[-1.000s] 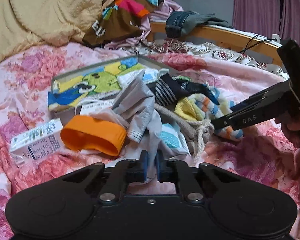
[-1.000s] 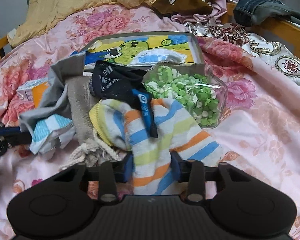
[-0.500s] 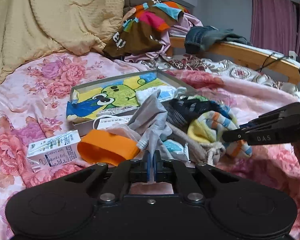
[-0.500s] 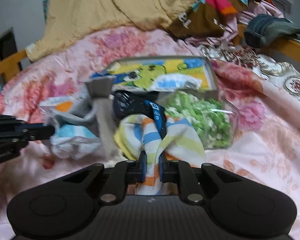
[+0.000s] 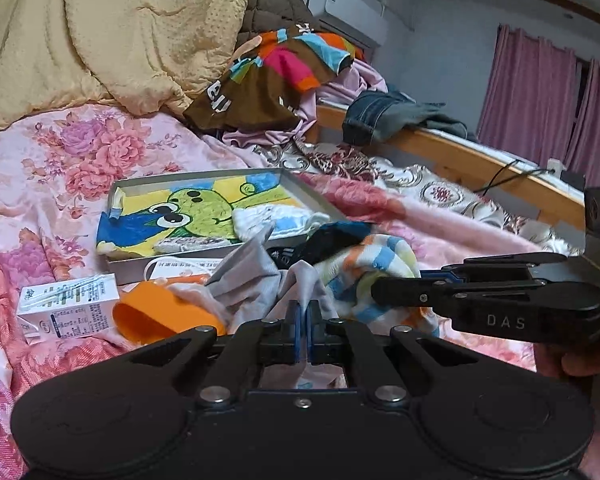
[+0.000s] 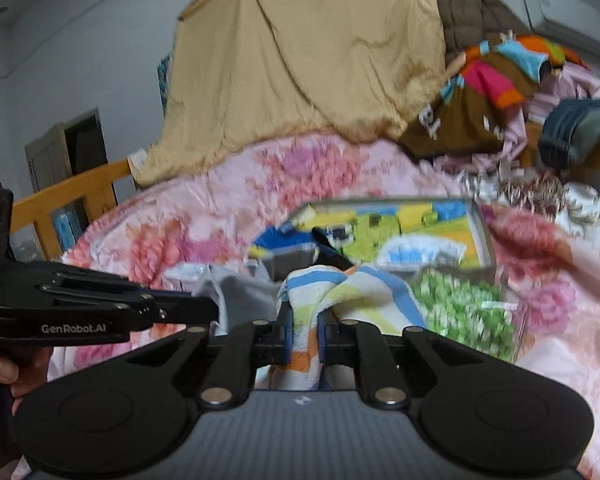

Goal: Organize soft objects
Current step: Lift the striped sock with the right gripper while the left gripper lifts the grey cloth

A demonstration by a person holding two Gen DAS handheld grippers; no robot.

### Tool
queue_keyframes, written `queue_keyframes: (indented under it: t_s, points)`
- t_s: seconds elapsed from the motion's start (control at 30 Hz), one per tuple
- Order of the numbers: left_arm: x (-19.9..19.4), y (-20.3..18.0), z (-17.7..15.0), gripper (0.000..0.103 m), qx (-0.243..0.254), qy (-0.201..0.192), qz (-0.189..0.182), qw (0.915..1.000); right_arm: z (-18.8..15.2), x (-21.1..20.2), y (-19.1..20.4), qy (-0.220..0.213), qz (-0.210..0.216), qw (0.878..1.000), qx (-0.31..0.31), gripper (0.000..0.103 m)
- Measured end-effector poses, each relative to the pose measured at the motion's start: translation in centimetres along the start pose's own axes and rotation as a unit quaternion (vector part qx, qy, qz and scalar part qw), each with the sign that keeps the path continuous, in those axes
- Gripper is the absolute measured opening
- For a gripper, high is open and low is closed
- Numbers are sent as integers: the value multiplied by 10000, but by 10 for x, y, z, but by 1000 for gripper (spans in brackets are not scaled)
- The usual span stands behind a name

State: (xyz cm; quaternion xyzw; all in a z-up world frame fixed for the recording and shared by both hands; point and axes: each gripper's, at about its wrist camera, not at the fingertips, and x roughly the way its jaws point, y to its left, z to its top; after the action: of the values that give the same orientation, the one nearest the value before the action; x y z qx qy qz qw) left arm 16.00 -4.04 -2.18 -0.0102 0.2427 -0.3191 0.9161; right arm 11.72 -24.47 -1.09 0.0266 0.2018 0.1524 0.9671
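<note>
Moved: both tongs went up with their cloths.
Left tongs [image 5: 302, 322]: clenched on grey cloth [image 5: 256, 280].
Right tongs [image 6: 302, 334]: just closed, grasping striped sock [image 6: 340, 294].
Around: orange cup [image 5: 156, 314], carton [image 5: 68, 306] at 9 o'clock.
Tray [image 5: 320, 208]: white-blue cloth [image 5: 274, 218] inside, at 12 o'clock.

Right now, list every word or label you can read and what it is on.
"DAS": side of the right gripper.
"GenRobot.AI": side of the left gripper.
White carton: print too small.
Brown garment: white letters, partly folded, unreadable.
Black sock: white marks, unreadable.
</note>
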Motion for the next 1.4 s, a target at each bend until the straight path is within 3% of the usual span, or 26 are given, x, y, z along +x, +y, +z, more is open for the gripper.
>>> queue_keyframes:
  t_s: [0.3, 0.7, 0.93, 1.2, 1.4]
  points:
    - [-13, -8, 13, 2, -38, -355, -144, 9993, 8, -24, 2, -922, -407, 9949, -64, 13]
    - [-18, -19, 31, 2, -119, -610, -221, 9978, 17, -31, -16, -1207, -605, 9903, 315, 13]
    - [-4, -25, 55, 2, -86, -756, 11, 9971, 29, -40, -22, -1589, -682, 9840, 424, 13]
    - [19, -22, 93, 2, -177, -991, 486, 9937, 43, -5, -42, -1582, -924, 9818, 505, 13]
    - [50, -14, 115, 2, -383, -1117, 626, 9910, 62, 40, -57, -1593, -978, 9811, 505, 13]
